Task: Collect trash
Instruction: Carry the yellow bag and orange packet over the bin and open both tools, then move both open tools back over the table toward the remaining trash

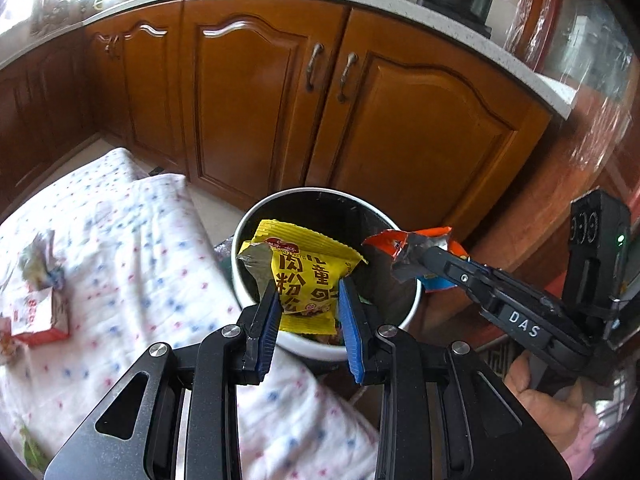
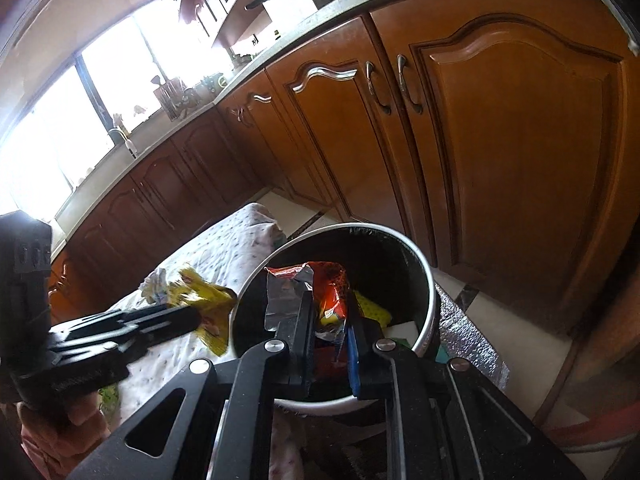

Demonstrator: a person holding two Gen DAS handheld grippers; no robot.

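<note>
L gripper (image 1: 308,300) pinching yellow foil snack wrapper (image 1: 308,276), R gripper (image 2: 330,328) pinching orange-red foil wrapper (image 2: 330,292); both hovering over round white-rimmed trash bin (image 1: 414,304). Some trash already inside. Red-white carton (image 1: 42,314) + crumpled wrappers (image 1: 38,260) at 9 o'clock on dotted cloth (image 1: 140,240) still waiting.

Yellow snack wrapper (image 1: 306,280): torn open at its upper left corner, silver lining exposed, printed with dark characters; held upright above the open mouth of the trash bin (image 1: 412,304), its lower part clamped between blue pads. Orange-red wrapper (image 2: 330,292): crumpled, torn open with foil lining shown, held over the same bin. Trash bin: round, white rim, dark inside, stood on the floor before wooden cabinet doors, with yellow and white scraps seen at its bottom.
</note>
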